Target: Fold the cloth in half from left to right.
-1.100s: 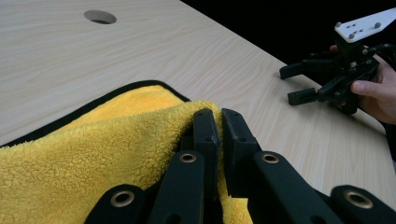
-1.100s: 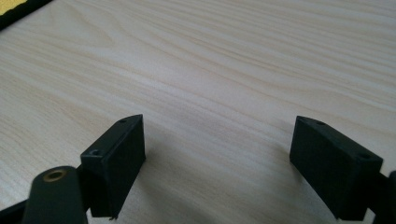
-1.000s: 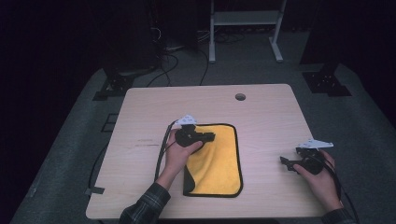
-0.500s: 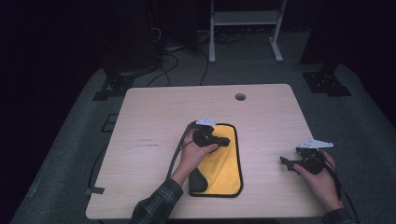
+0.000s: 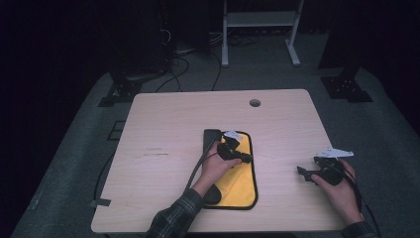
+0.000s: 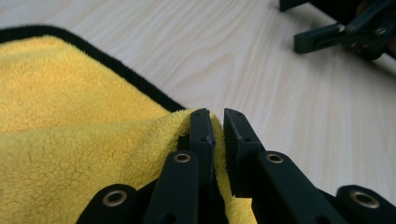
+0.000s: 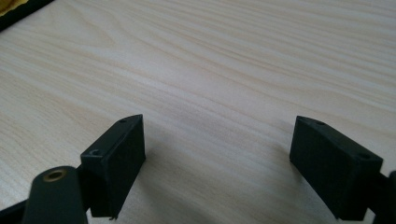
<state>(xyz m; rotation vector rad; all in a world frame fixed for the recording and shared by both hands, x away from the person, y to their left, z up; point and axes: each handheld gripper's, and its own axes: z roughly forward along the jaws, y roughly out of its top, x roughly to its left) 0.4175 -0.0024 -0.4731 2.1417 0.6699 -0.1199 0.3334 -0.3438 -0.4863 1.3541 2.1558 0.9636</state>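
High view has the wooden table (image 5: 163, 129) taking up most of the scene, standing on grey carpet in a dark room, with a white stand at the far side and some cables trailing on the floor at far left. Table has a small round cable hole (image 5: 255, 103) near its far edge. Next biggest thing is the yellow cloth (image 5: 242, 183) with the black trim, lying near the middle and toward the near edge, already doubled over so it's a narrow strip with a dark flap poking out at its far left corner. My left gripper (image 5: 236, 154) sits over the cloth's right side, and the left gripper view shows its jaws nearly shut, pinching a ridge of the yellow pile right at the folded edge; they've just been easing open a touch, but the fabric is between the pads. My right gripper (image 5: 309, 174) is well off to the right on bare wood, jaws spread wide with nothing in them. I'd say I'm finishing a fold here. To do it well I'd lay the pinched edge flush with the trim underneath, let go only once it's flat, then lift straight up so the pile doesn't drag along.
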